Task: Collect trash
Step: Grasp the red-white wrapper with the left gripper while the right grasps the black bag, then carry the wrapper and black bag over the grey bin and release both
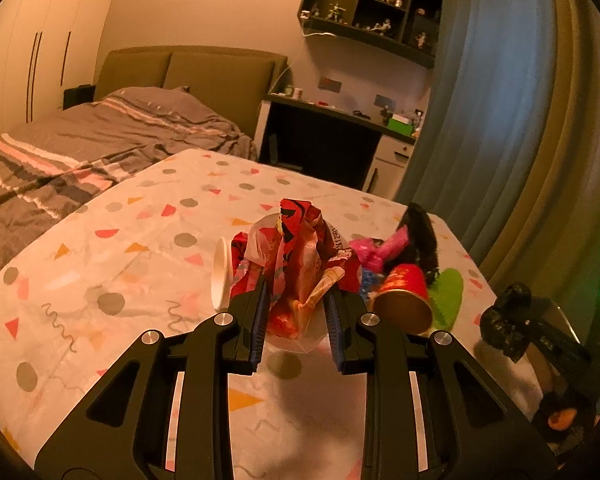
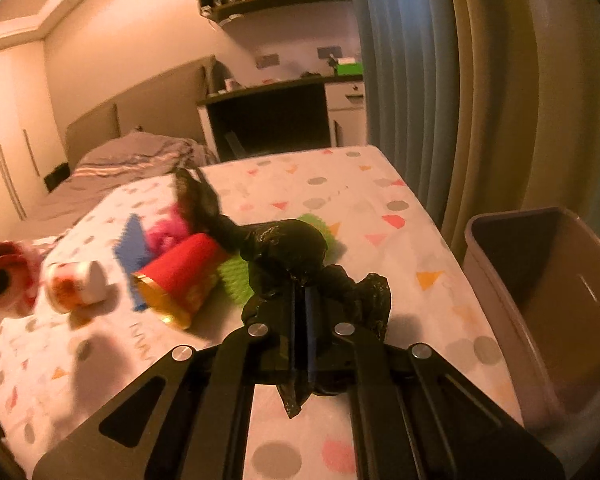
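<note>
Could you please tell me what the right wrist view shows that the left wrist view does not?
Only the right wrist view shows the open bin beside the table, and the right gripper shut on a crumpled black bag. Only the left wrist view shows the left gripper closed on a crumpled red wrapper, plus the full striped bed. Both share the patterned tablecloth, the tipped red cup, the white cup, the green piece and the pink scrap.
</note>
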Tool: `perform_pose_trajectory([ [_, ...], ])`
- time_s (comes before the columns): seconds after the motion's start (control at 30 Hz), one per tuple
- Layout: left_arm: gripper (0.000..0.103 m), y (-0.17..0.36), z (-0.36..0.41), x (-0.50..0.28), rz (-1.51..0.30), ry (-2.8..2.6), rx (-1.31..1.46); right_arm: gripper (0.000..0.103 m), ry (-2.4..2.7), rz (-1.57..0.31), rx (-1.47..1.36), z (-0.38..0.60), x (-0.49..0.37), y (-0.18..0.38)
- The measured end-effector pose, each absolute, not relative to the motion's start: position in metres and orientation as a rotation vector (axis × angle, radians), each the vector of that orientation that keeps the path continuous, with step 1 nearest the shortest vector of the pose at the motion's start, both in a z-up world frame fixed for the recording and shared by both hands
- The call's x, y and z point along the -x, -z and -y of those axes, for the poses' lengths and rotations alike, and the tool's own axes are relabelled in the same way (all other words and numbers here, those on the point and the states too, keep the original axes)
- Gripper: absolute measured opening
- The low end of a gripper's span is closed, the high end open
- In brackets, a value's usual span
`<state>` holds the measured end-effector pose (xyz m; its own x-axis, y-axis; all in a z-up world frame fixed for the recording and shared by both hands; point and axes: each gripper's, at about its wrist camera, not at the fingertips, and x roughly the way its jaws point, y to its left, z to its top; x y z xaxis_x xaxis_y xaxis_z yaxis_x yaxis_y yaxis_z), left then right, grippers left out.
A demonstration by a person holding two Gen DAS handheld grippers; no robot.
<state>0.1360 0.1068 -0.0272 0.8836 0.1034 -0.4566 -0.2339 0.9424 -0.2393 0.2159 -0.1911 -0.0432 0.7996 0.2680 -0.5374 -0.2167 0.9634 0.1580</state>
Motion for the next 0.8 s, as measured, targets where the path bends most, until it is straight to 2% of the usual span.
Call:
perform_pose_trajectory([
  [0.43,0.025,0.018,-0.056,-0.120,-0.434,-0.072,0.240,0.005,-0.274,-0.482,-0.113,0.214,-0.135,0.019],
  [0.8,0.025,0.013,-0.018,-0.116,-0.432,0.003,0.212,0.005,-0.233,-0.445,-0.131,0.239,-0.115,0.013],
])
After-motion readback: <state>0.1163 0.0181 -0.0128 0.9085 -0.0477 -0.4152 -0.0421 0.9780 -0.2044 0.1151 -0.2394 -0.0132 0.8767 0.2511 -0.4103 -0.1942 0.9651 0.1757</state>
